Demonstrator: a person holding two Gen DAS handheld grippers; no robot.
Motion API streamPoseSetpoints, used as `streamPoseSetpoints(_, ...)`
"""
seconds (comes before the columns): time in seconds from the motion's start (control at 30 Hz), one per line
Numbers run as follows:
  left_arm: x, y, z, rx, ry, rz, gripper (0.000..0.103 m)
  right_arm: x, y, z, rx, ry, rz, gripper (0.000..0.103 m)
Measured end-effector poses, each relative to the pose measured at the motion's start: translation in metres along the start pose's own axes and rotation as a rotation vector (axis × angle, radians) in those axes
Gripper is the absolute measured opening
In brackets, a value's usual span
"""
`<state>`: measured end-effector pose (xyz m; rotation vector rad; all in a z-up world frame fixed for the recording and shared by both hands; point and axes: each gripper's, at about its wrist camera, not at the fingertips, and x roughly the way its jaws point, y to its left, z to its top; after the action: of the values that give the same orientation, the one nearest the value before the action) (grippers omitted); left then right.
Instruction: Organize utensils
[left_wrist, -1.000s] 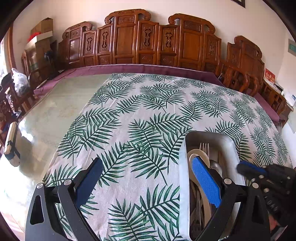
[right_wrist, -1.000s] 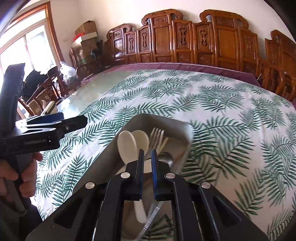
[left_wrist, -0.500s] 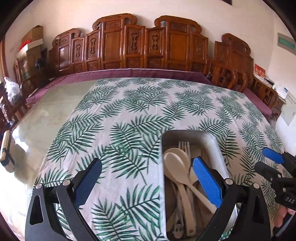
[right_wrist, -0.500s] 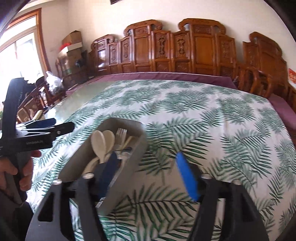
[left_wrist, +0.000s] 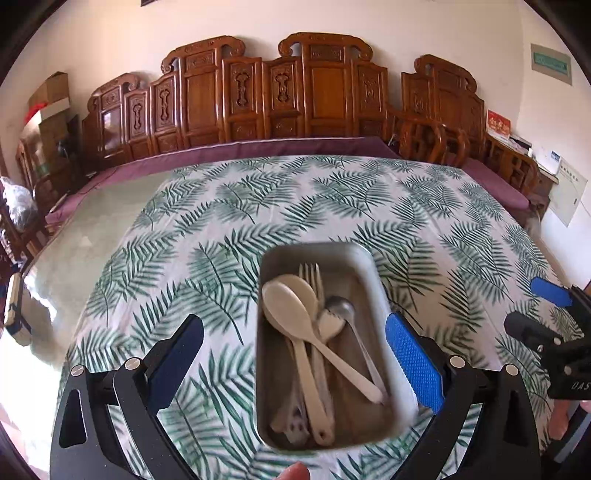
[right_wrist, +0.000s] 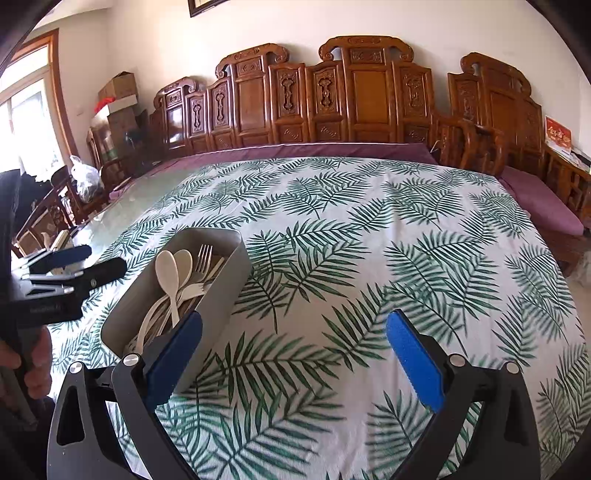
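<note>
A grey metal tray sits on the palm-leaf tablecloth. It holds cream plastic spoons, a fork, a metal spoon and other utensils lying lengthwise. My left gripper hangs open above the tray's near half, touching nothing. My right gripper is to the right of the tray. Its jaws are opening wide with only cloth between them. The right gripper also shows at the right edge of the left wrist view. The left gripper appears at the left of the right wrist view.
Carved wooden chairs line the table's far side behind a purple cushion. Bare glass tabletop lies left of the cloth. A hand holds the left gripper's handle. A fingertip shows at the bottom edge.
My right gripper went from shut over the tray to wide open and drew off to the tray's right. My left gripper shifted so the tray now lies centred under it.
</note>
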<state>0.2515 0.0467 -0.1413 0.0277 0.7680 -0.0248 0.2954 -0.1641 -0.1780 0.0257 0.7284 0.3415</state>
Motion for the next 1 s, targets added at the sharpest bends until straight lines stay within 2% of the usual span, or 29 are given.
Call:
streamPoseSetpoints(0.3, -0.031, -0.014, -0.024, -0.036, 0.040, -0.007, 0.095, -0.048, -0.004, -0.018, 0.025, -0.024, -0.031, 0.100)
streamPoseSetpoints(0.57, -0.086, -0.030, -0.033, -0.048, -0.012, -0.037, 0.095, -0.101, 0.000, -0.035, 0.042, -0.062, -0.047, 0.100)
streamPoseSetpoints(1.0, -0.163, -0.049, -0.037, -0.009, -0.077, -0.022, 0.095, -0.182, 0.014, -0.036, 0.043, -0.152, -0.076, 0.100)
